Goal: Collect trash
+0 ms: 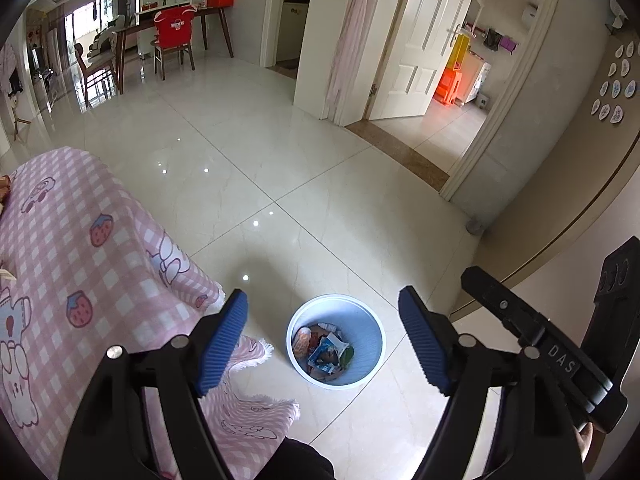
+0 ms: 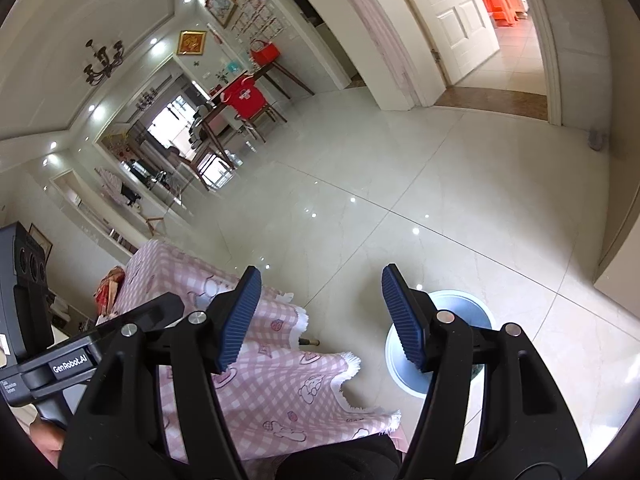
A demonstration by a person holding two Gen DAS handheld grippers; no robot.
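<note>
A light blue waste bin (image 1: pixel 362 320) stands on the tiled floor, right below my left gripper (image 1: pixel 322 299). Crumpled wrappers and packets (image 1: pixel 324 350) lie inside it. My left gripper hangs open above the bin, nothing between its blue pads. In the right wrist view the same bin (image 2: pixel 466 307) shows at lower right, partly hidden behind one finger. My right gripper (image 2: pixel 321 276) is open too and holds nothing; it hangs over the floor between the bin and the table's cloth. The right gripper's black body (image 1: pixel 540 344) shows beside the left one.
A table under a pink checked cloth (image 1: pixel 80 240) stands just left of the bin, its fringed edge (image 2: pixel 280 344) hanging low. Red packaging (image 2: pixel 107 285) lies at its far end. A wall and open doorway (image 1: pixel 460 128) are on the right. Dining table and chairs (image 1: pixel 172 40) stand far back.
</note>
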